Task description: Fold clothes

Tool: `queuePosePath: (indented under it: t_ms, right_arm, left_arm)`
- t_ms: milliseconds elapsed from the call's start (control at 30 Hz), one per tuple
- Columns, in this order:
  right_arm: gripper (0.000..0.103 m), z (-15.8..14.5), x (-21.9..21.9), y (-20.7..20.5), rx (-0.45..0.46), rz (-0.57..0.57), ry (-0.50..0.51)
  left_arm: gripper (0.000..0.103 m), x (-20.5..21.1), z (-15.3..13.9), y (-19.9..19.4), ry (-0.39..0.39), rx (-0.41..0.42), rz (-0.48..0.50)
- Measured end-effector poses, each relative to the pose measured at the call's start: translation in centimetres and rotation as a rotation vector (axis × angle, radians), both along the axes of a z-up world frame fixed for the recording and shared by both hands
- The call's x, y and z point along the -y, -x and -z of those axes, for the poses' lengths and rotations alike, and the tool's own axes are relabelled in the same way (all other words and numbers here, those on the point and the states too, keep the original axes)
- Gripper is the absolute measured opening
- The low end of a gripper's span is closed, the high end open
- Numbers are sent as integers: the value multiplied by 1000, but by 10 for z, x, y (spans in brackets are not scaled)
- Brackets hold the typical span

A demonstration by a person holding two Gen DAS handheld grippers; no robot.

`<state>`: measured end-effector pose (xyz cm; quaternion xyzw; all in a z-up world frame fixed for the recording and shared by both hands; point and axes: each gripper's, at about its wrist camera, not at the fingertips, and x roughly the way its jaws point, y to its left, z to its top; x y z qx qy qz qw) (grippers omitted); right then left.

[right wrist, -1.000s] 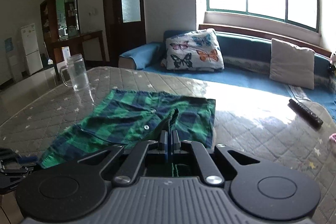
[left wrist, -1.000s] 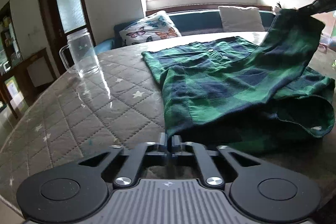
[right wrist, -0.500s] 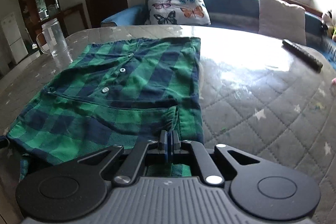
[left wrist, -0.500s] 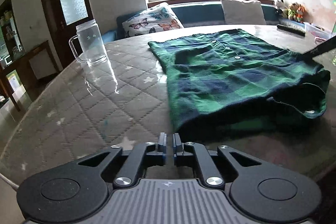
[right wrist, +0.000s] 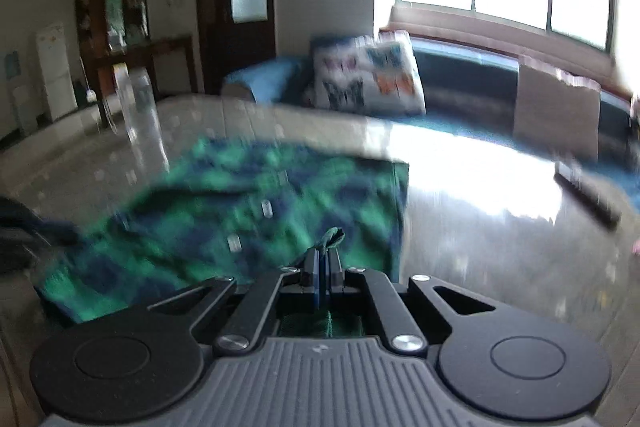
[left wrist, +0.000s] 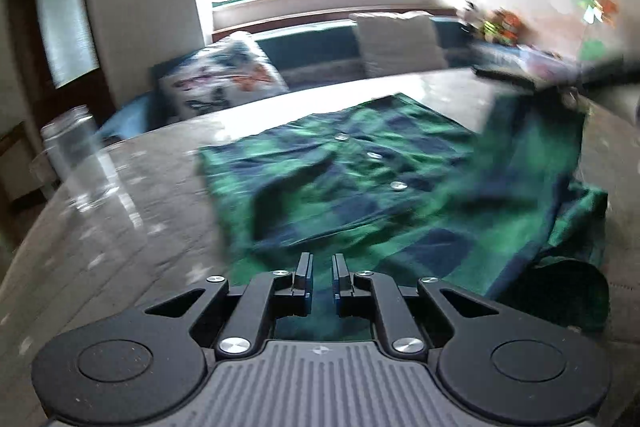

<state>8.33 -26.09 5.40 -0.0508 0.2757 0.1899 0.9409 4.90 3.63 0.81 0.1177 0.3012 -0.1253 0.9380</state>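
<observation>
Plaid green-and-navy shirt (left wrist: 360,187) lies spread on the quilted bench (left wrist: 120,227), buttons up, beside a glass mug (left wrist: 76,155). The right tool (right wrist: 323,259) pinches a shirt edge, lifting it; the left tool (left wrist: 321,271) hangs slightly parted over the near hem, gripping nothing.

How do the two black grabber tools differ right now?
The left gripper has a gap between its fingers and grips nothing, while the right gripper is pinched on a fold of the green plaid shirt. The left hovers over the shirt's near edge; the right lifts cloth up. Both are the same black design.
</observation>
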Motion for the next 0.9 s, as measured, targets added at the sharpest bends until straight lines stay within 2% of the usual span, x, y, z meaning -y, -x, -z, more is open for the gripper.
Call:
queuePosePath:
  t_ms: [67,167,200,300,367,500,667,800,900]
  right_arm:
    - [2,-13,-2,3,54,-2,-4]
    - [2,-2,4,-2,31,39,13]
    - [2,9,6,-6,-8,48,21]
    - [2,48,13,-17,-148,69,41]
    - [5,64,18,-22,-202,83,52]
    - [7,49,27,-23,-155,107,40]
    - [7,34,12,-31,-91,32,17]
    - [7,53,-6,-50,-143,-22,1]
    - [7,69,-7,-59,-179,-9,18]
  left_arm:
    - [9,8,11,-11,-71,8,-8]
    - [8,14,27,-21,-183,38,-46]
    - [8,12,31,-23,-201,41,-65]
    - [8,4,36,-23,-180,40,-62]
    - [8,4,36,-23,-192,46,-47]
    - [11,1,31,-27,-164,31,-39]
    - [11,2,30,-36,-144,19,-27]
    - [11,2,30,-43,-128,9,-18]
    - [11,3,30,-49,-116,2,-11]
